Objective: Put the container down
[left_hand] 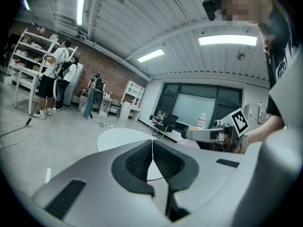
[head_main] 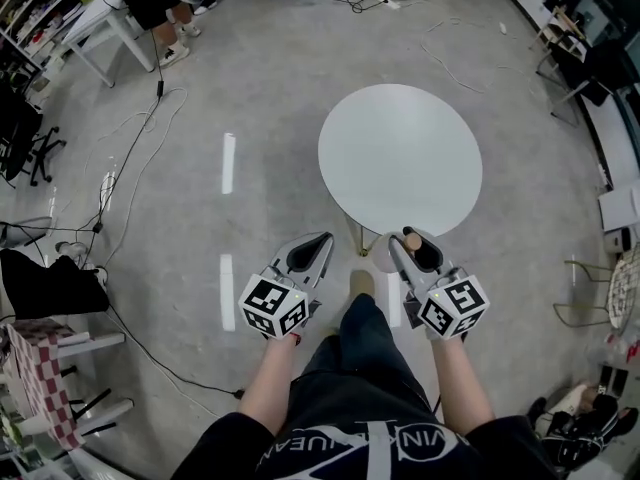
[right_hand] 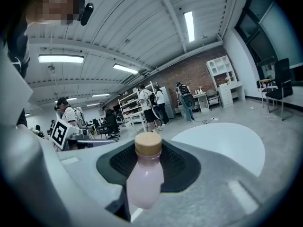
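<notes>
The container is a small pale pink bottle (right_hand: 144,176) with a tan cap (head_main: 412,240). My right gripper (right_hand: 147,163) is shut on its body, and it stands upright between the dark pads. In the head view the right gripper (head_main: 414,248) hovers just off the near edge of a round white table (head_main: 400,158), above the floor. My left gripper (head_main: 316,244) is beside it to the left, also short of the table. Its jaws (left_hand: 152,151) are shut with nothing in them. The table top (right_hand: 222,143) lies ahead and to the right of the bottle.
Cables (head_main: 130,168) trail over the grey floor at left. A white desk (head_main: 100,18) and an office chair (head_main: 25,138) stand at far left, and a wire chair (head_main: 585,293) at right. People stand by shelves (left_hand: 52,74) in the distance.
</notes>
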